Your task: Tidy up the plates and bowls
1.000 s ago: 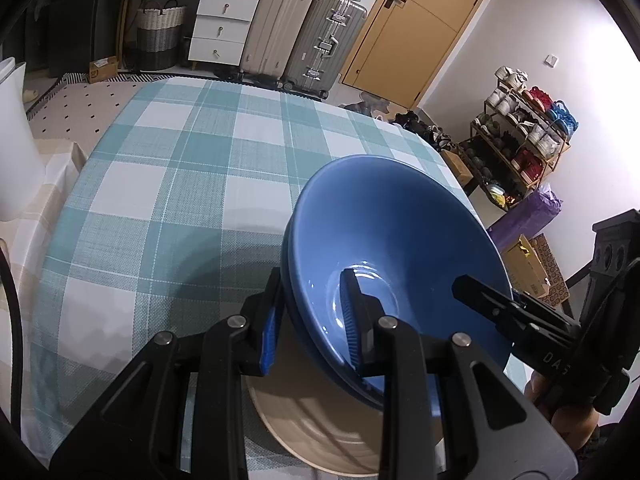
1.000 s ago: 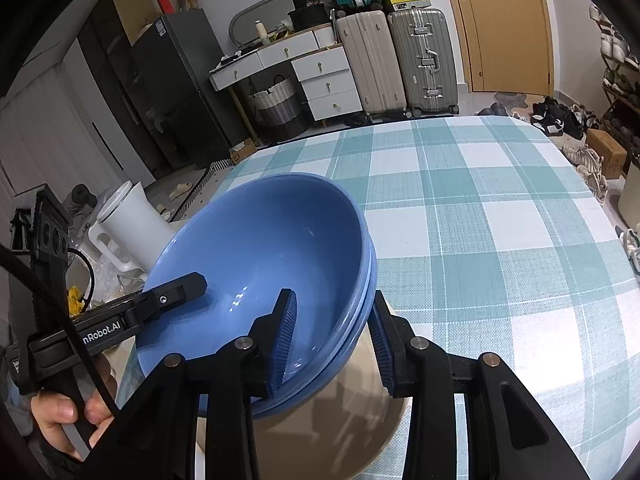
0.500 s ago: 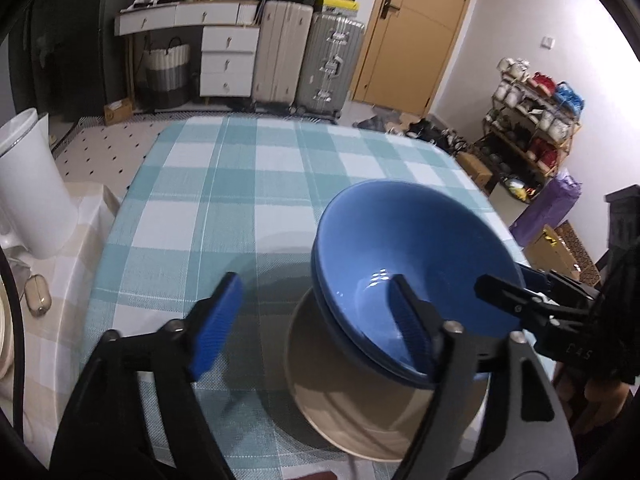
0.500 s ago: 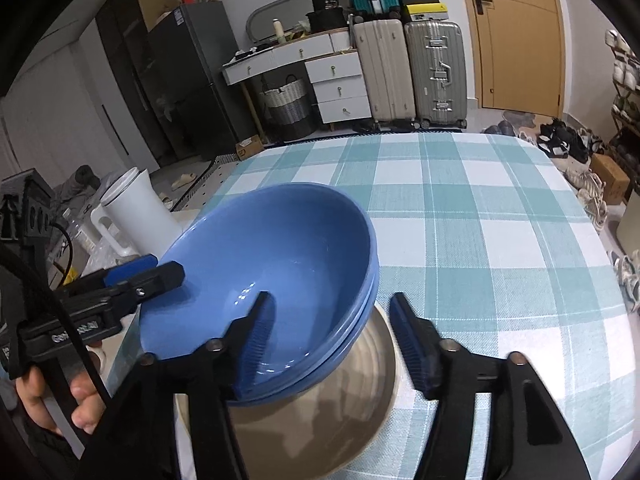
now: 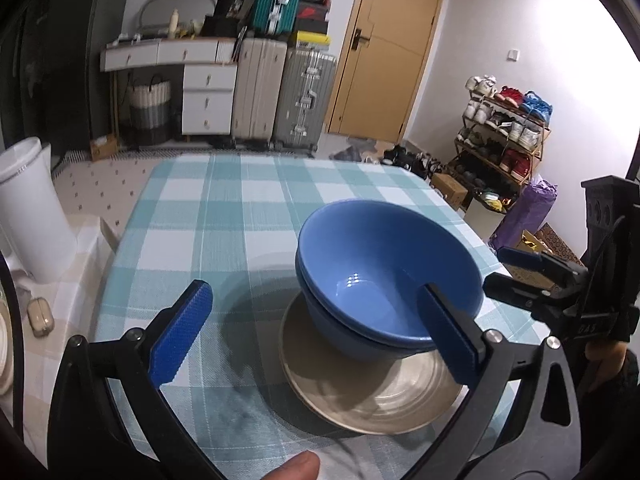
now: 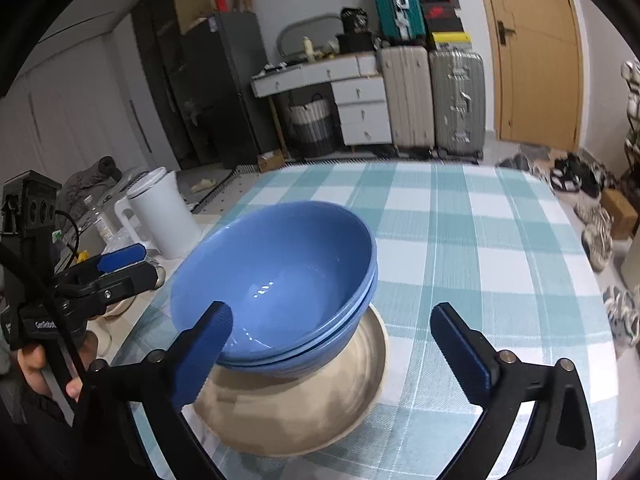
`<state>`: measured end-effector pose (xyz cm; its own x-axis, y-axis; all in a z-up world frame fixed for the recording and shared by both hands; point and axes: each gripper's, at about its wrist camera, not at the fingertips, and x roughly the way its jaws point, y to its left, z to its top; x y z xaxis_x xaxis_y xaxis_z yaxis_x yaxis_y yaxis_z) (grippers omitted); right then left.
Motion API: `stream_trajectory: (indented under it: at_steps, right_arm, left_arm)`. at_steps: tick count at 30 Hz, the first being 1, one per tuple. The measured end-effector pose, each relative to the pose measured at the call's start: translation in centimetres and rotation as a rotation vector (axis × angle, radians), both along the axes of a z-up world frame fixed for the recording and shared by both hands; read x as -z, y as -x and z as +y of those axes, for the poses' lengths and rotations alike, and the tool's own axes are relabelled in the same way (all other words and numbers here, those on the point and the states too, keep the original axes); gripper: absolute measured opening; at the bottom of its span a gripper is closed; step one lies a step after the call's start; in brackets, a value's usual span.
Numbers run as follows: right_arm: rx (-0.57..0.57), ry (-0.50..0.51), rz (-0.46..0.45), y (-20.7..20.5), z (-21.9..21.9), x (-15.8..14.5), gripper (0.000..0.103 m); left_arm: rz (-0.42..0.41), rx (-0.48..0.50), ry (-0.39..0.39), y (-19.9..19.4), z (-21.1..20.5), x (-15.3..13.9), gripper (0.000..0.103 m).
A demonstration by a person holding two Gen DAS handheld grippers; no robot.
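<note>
Two nested blue bowls (image 5: 384, 276) sit on a beige plate (image 5: 372, 396) on the checked tablecloth (image 5: 224, 216). They also show in the right wrist view, bowls (image 6: 276, 280) on plate (image 6: 296, 412). My left gripper (image 5: 320, 332) is open, pulled back from the bowls' left rim, holding nothing. My right gripper (image 6: 340, 352) is open, pulled back from the bowls' right rim, holding nothing. Each gripper shows at the edge of the other's view, the right one (image 5: 536, 276) and the left one (image 6: 112, 268).
A white kettle (image 6: 164, 216) stands on a side surface left of the table. Suitcases (image 5: 280, 92), a drawer unit (image 5: 192, 80), a door (image 5: 384, 48) and a shoe rack (image 5: 500, 136) lie beyond the table.
Both grippers opened, let go of the blue bowls' rims and drew back. The bowls now rest on the beige plate.
</note>
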<state>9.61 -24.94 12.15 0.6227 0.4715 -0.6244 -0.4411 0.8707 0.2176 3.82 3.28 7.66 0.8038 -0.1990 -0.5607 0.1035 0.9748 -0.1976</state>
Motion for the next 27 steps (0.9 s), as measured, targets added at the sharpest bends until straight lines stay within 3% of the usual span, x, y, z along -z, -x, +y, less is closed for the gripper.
stream_trajectory:
  at_steps: [7,15,21,27]
  right_arm:
    - [-0.036,-0.036,-0.09,2.4,-1.6,-0.1,0.102]
    - [-0.038,-0.033,-0.151,4.9,-2.8,1.6,0.102]
    - [-0.035,-0.039,-0.17,5.8,-3.4,2.9,0.102]
    - [-0.06,-0.05,-0.192,6.6,-3.8,3.6,0.102]
  left_arm:
    - [-0.089,0.014,-0.037,3.8,0.0,0.0,0.102]
    - [-0.085,0.019,-0.1,6.4,-0.9,2.6,0.102]
    - [-0.068,0.044,-0.063,6.3,-0.8,4.8,0.102]
    - [-0.11,0.044,-0.02,6.6,0.1,5.8,0.102]
